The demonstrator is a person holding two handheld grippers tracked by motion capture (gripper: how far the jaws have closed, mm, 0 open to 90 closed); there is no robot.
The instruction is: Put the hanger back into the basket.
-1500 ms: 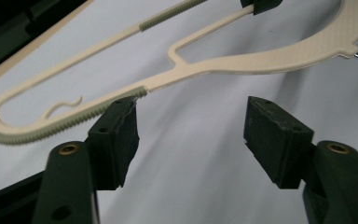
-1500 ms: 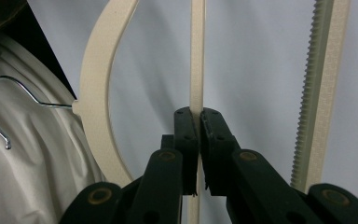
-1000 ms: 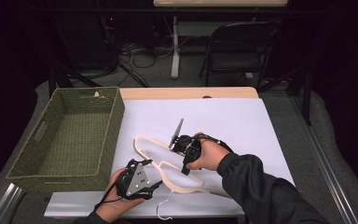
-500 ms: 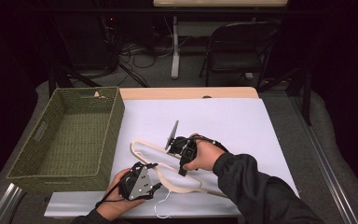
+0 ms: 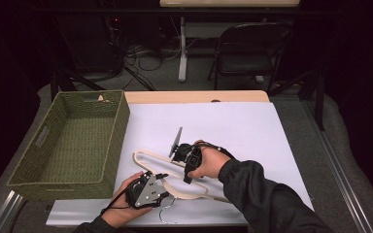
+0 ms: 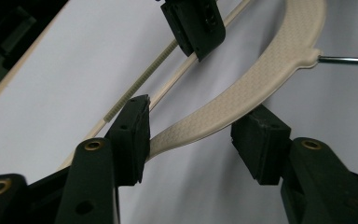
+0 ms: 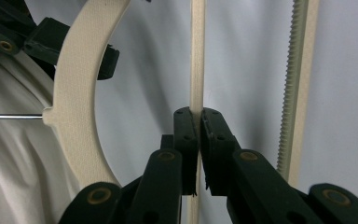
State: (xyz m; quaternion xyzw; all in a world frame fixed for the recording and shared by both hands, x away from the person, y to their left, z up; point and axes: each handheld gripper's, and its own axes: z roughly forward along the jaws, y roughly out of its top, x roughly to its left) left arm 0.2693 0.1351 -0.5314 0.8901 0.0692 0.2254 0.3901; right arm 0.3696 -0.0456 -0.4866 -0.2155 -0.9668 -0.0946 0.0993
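Note:
A cream hanger (image 5: 150, 158) lies on the white table cover, its metal hook (image 5: 165, 213) toward the near edge. My right gripper (image 5: 187, 171) is shut on the hanger's thin straight bar (image 7: 196, 70), both pads (image 7: 186, 135) pressed against it. My left gripper (image 5: 162, 187) sits at the hanger's curved shoulder (image 6: 242, 88). Its jaws have just been closing and stand on either side of the shoulder. The left gripper (image 6: 198, 126) has one pad (image 6: 133, 135) at the shoulder's edge and the other pad (image 6: 261, 142) still apart from it.
A green woven basket (image 5: 104, 145) stands at the table's left, close to the hanger's left end. White cover stretches to the right and back. A folding chair (image 5: 247, 53) and cables lie on the floor beyond the table.
My right hand has shifted slightly left with the hanger. The left hand has stayed in place at the hanger's shoulder.

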